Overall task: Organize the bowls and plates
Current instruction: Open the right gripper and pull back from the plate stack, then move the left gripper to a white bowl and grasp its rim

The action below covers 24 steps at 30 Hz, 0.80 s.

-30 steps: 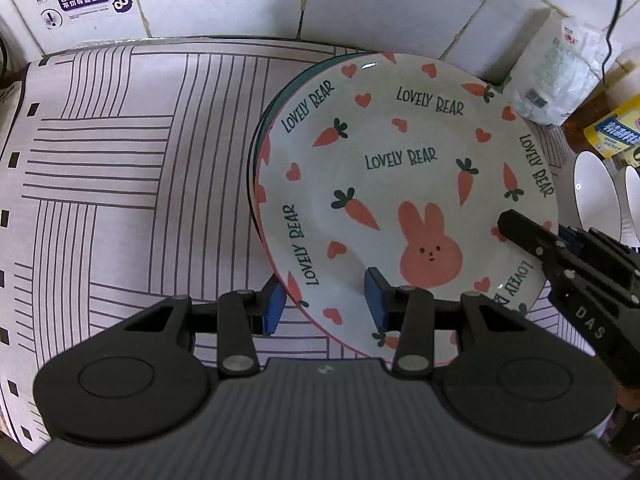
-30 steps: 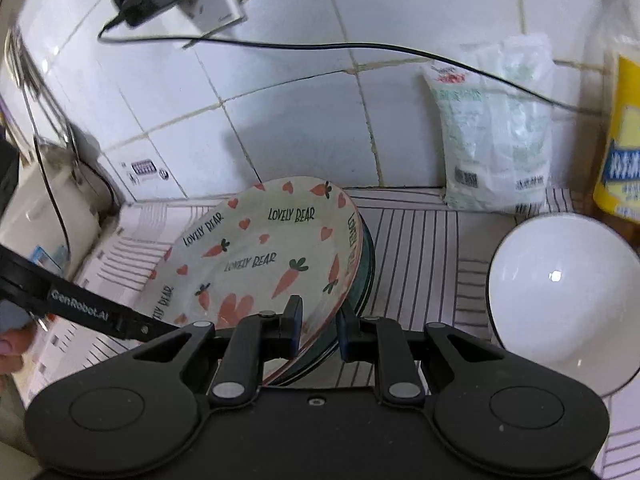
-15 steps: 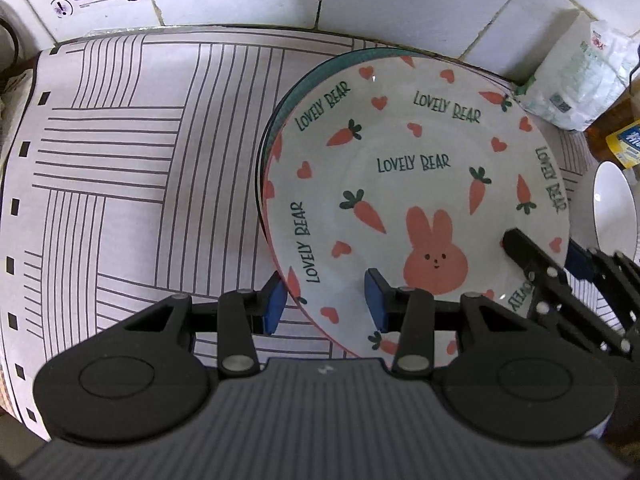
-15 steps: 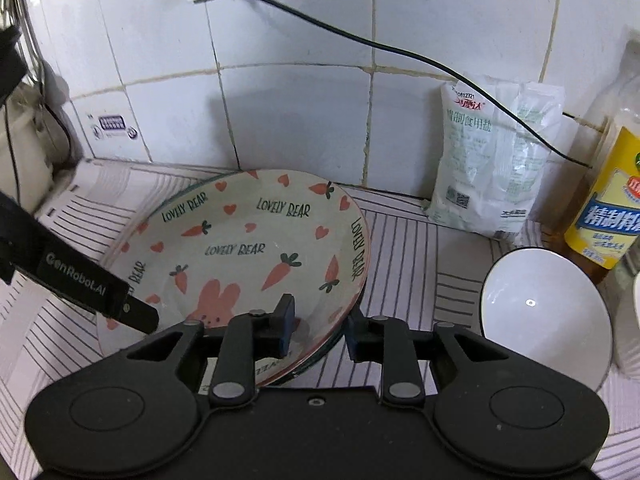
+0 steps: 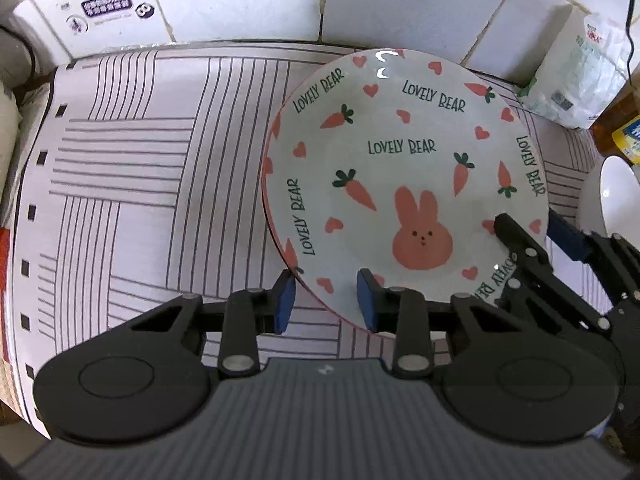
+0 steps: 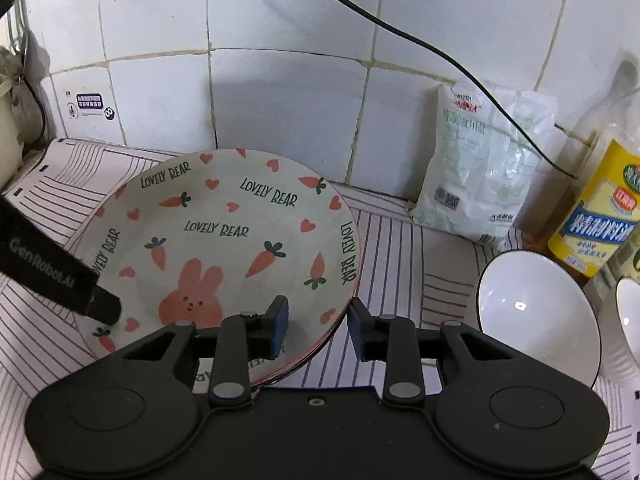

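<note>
A white plate with a pink rabbit, carrots and "LOVELY BEAR" lettering (image 5: 404, 168) lies flat on the striped mat, on top of another plate whose edge shows beneath it in the right wrist view (image 6: 224, 240). My left gripper (image 5: 326, 300) is open, its jaws straddling the plate's near rim. My right gripper (image 6: 318, 324) is open, its jaws straddling the plate's right rim. A white bowl (image 6: 536, 316) stands to the right.
The striped mat (image 5: 132, 184) covers the counter up to a tiled wall. A white bag (image 6: 480, 168) and a yellow-labelled bottle (image 6: 596, 216) stand against the wall at right. A second white bowl (image 6: 630, 312) is at the far right edge.
The plate has come down from a tilt to lie flat on the plate below. Both grippers' jaws have spread wider around its rim.
</note>
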{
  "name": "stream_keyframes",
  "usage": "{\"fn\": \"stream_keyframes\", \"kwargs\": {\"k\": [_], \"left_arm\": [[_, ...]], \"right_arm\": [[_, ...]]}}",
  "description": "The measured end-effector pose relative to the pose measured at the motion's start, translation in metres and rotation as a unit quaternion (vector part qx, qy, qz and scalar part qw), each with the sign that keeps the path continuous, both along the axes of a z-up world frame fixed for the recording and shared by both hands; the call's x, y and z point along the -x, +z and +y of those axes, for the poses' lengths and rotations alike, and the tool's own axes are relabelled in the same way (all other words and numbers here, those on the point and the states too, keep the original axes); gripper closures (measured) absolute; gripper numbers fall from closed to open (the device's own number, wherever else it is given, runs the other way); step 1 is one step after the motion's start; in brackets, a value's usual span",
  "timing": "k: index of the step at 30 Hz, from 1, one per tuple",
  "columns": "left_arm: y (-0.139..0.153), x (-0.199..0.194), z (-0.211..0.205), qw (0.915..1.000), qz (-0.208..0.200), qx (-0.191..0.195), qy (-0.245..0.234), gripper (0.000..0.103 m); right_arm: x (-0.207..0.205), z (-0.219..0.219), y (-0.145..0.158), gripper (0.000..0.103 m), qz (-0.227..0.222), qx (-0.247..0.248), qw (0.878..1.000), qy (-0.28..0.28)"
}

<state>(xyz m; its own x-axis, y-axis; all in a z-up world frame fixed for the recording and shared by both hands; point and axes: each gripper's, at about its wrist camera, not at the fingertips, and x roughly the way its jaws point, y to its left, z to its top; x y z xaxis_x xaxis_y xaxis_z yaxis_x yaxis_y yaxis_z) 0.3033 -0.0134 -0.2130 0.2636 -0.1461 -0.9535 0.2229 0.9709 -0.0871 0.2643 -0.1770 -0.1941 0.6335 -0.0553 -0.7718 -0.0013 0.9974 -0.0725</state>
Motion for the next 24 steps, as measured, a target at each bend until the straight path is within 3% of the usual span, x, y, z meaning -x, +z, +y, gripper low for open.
{"fn": "stream_keyframes", "kwargs": {"k": [5,9,18,24], "left_arm": [[0.012,0.015,-0.006,0.9997,-0.018,-0.012,-0.011,0.070],[0.029,0.034,-0.016,0.9980,-0.044,-0.029,-0.034,0.070],[0.076,0.089,-0.052,0.9906,-0.086,-0.035,-0.100,0.069],[0.093,0.131,-0.090,0.9815,-0.091,-0.037,-0.164,0.066]], "right_arm": [[0.005,-0.006,0.002,0.067,-0.008,-0.016,1.000,0.000],[0.026,-0.020,0.019,0.067,-0.039,-0.048,0.998,0.010],[0.100,-0.071,0.071,0.058,-0.097,-0.098,0.990,0.010],[0.157,-0.108,0.097,0.051,-0.128,-0.091,0.987,-0.012]]}}
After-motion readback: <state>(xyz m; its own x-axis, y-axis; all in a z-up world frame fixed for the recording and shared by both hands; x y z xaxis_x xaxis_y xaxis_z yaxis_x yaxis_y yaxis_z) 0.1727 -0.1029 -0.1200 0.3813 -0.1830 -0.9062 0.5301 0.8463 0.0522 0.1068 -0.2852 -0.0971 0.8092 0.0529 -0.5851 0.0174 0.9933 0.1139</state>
